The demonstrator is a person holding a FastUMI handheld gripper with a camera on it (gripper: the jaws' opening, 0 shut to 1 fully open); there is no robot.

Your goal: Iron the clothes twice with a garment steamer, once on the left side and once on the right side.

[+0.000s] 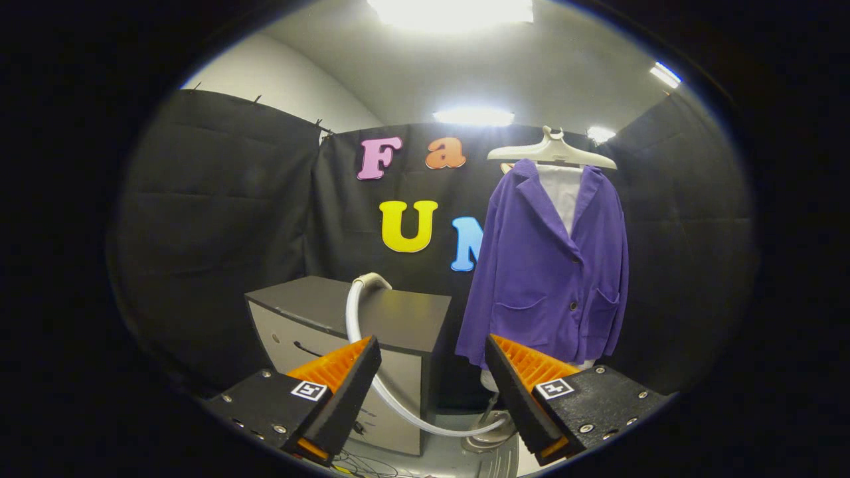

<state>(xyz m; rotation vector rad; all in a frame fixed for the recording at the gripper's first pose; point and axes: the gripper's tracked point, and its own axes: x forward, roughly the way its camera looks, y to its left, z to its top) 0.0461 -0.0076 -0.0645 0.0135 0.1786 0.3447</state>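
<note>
- The purple jacket (551, 265) hung on a pale hanger (551, 151) against the black booth wall, well beyond the fingers and a little to their right, with a white lining or shirt showing at the collar.
- It looked a soft, light cloth that would sway and give under any push, so I judged the steamer head would have to glide down it gently.
- The steamer's white hose (362, 345) arched up over the far edge of the dark top of a grey cabinet (345, 332), then swept down past its front corner to a round base (488, 435) on the floor below the jacket.
- I could not make out the steamer's handle; the hose itself seemed bendy and springy, a poor place to grip, and the stiff head or handle would be the better hold.
- The gripper (431, 372) had its jaws spread wide, holding nothing and touching nothing, with the hose passing behind the gap.
</note>
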